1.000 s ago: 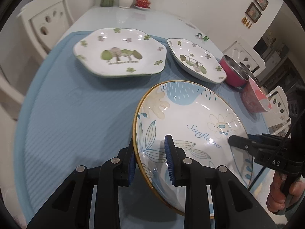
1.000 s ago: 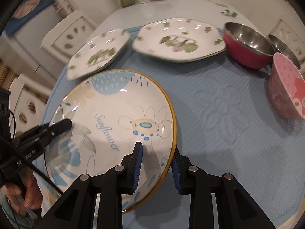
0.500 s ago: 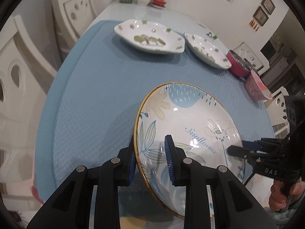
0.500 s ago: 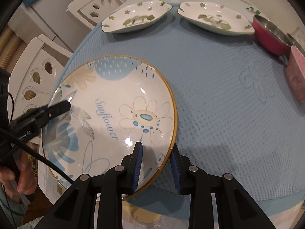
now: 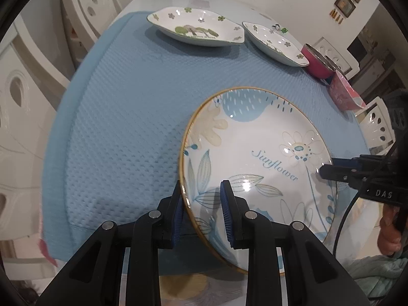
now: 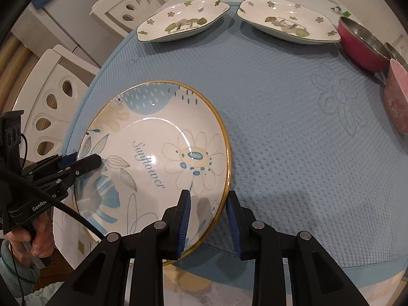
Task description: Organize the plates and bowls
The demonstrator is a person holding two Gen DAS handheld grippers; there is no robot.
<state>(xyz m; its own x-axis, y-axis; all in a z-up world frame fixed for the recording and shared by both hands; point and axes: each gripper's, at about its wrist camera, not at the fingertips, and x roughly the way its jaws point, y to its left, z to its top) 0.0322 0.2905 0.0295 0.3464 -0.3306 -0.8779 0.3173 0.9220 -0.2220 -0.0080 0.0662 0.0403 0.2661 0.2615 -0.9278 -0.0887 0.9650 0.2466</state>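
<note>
From the left wrist view, the left gripper (image 5: 202, 210) clamps the gold rim of the round Sunflower plate (image 5: 257, 153), which is tilted over the near edge of the blue table mat (image 5: 122, 117). Opposite, the right gripper (image 5: 325, 167) bites the plate's far side. Two green-flowered plates (image 5: 196, 29) sit at the mat's far end.

From the right wrist view, the right gripper (image 6: 207, 215) pinches the Sunflower plate (image 6: 153, 158) rim, one pad inside, one outside. A red steel bowl (image 6: 362, 46) and a pink bowl (image 6: 397, 97) stand at right.
</note>
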